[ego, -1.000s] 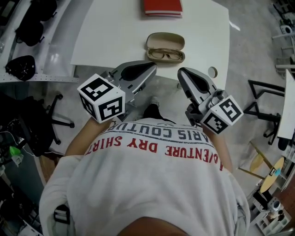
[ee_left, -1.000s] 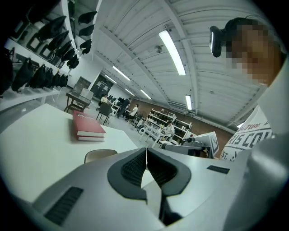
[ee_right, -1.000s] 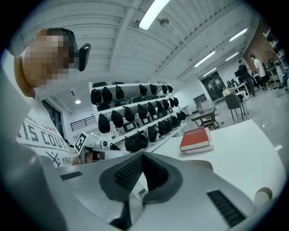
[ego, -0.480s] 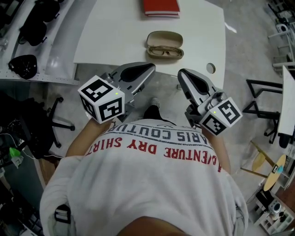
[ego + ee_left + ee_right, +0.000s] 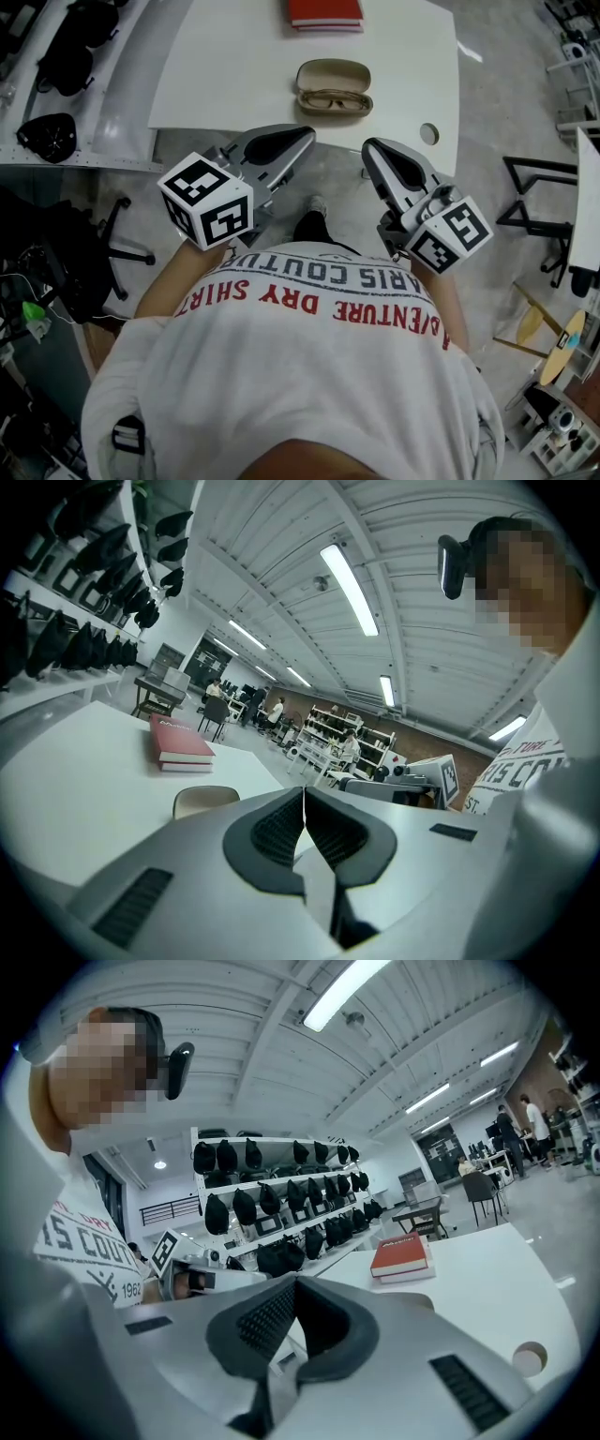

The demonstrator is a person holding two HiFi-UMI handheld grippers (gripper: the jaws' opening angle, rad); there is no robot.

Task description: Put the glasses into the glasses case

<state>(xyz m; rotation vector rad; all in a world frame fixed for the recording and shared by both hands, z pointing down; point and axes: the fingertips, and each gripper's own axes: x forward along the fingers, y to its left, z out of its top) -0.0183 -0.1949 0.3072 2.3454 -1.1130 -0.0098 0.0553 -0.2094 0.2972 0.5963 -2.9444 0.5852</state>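
Note:
An open tan glasses case [image 5: 334,75] lies near the front edge of the white table [image 5: 234,75], with the glasses [image 5: 335,100] lying in its lower half. Both grippers hang off the table in front of the person's chest, short of that edge. My left gripper [image 5: 305,134] points toward the case from the lower left, its jaws shut and holding nothing. My right gripper [image 5: 368,148] points up from the lower right, also shut and holding nothing. In the left gripper view the pads [image 5: 281,832] meet, and the case lid [image 5: 204,800] shows just beyond them. The right gripper view shows its own pads [image 5: 267,1321] closed together.
A red book [image 5: 324,13] lies at the table's far edge, behind the case. A round cable hole [image 5: 430,134] sits in the table's near right corner. Shelves with black helmets [image 5: 45,136] stand at the left, and an office chair [image 5: 112,253] is below them.
The table and case sit slightly higher in the head view. Both grippers stay shut and keep almost the same place.

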